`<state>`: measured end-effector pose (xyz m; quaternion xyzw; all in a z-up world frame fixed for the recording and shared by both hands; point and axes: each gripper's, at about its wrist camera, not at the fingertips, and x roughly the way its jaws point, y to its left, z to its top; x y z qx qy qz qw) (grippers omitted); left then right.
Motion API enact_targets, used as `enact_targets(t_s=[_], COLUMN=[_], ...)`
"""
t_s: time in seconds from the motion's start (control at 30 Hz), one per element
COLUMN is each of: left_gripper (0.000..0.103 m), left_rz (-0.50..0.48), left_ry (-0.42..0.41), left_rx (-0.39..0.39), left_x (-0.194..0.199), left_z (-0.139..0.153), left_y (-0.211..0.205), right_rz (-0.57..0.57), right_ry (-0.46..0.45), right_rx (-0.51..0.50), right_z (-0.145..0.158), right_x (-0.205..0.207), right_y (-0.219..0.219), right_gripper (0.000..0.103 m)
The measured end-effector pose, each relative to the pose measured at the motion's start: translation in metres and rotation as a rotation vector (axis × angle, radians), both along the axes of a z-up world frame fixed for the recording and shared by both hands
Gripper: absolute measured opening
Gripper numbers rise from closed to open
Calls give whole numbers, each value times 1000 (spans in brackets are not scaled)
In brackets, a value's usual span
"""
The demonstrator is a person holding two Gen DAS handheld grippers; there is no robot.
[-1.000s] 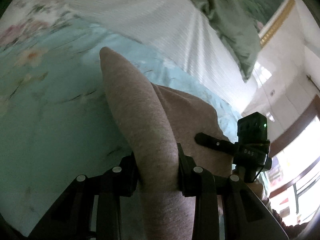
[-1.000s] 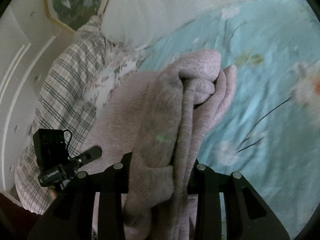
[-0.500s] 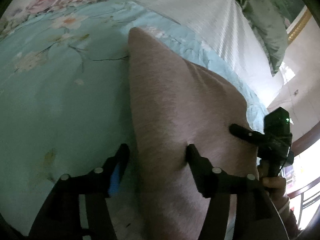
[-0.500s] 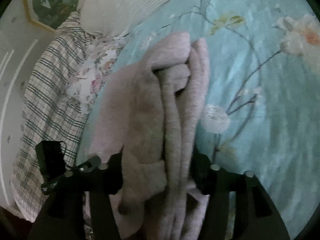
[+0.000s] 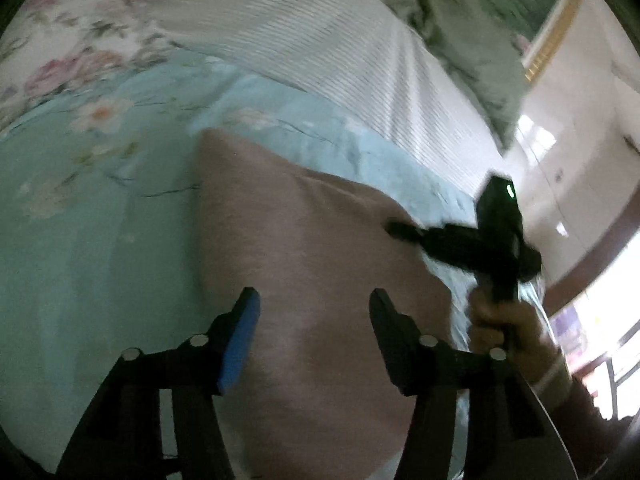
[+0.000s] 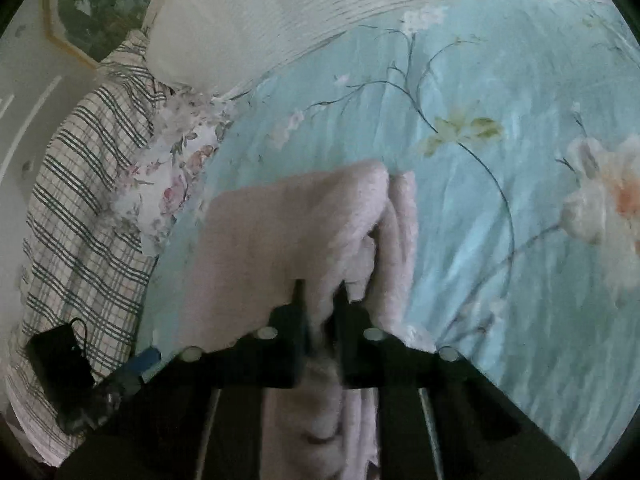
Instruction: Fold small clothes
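Note:
A pinkish-beige knit garment lies folded on the light blue flowered bedspread. My left gripper hovers over its near part. Its jaws stand wide and are closing; the cloth lies under them, not pinched. In the right wrist view the garment shows bunched layers at its right edge. My right gripper is closing, its narrow jaws pinching a fold of that cloth. The right gripper also appears in the left wrist view, held by a hand at the garment's right side.
A white striped pillow and a green pillow lie at the head of the bed. A plaid blanket and a flowered sheet lie left of the garment. A framed picture hangs behind. A bright window is at the right.
My left gripper let go of the upright fold and opened; the garment now lies flat. My right gripper opened around the bunched layers, then closed on a thin fold.

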<state>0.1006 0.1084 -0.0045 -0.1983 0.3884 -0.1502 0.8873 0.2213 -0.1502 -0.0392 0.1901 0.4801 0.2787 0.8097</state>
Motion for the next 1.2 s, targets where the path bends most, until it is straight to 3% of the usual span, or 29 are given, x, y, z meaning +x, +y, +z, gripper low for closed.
enact_targets(t_s=[0.1,0.23,0.3,0.43,0.5,0.53,0.6,0.73,0.8,0.9,1.0,1.1,1.17,1.2], left_gripper=[53,50,49,49,49,49,49,49,48,47,47,47,49,49], left_rz=[-60,-65,-53,-50,-48,-47,-57,-100,-118,-139,-175,-197,-199,-197], left_ry=[7,80,82,74,75,76,71,67,84,85,82,109,102,101], left_rx=[22,16,11,11,15,15,7,19,44,36,51,130,133,128], left_x=[1,7,5,-9,-16,-19,-32,-50,-60,-71,-78,-77,-76,-76], left_z=[-7,-30,-31,-25,-23,-22,-19,-17,-21,-21,-24,-44,-49,-49], left_y=[-16,-20,-19,-16,-13,-13,-13,-19,-27,-33,-43,-54,-54,-53], right_rz=[13,-18,-49,-35,10,31,72,102,102,57,50,40,10,-21], right_ry=[-92,20,33,-75,-95,-100,-97,-53,6,-43,-92,-18,24,34], right_rx=[12,-63,-33,-3,27,19,-15,-75,-106,-51,-91,-163,-210,-190], right_z=[21,-6,-8,24,33,33,28,5,-10,3,12,-14,-30,-29], right_x=[-7,4,-5,-64,-101,-115,-145,-165,-160,-160,-163,-163,-167,-171], right_y=[2,-3,-12,-28,-32,-31,-28,-19,-15,-25,-33,-38,-41,-48], right_gripper=[11,18,21,29,46,46,46,45,7,7,7,11,25,26])
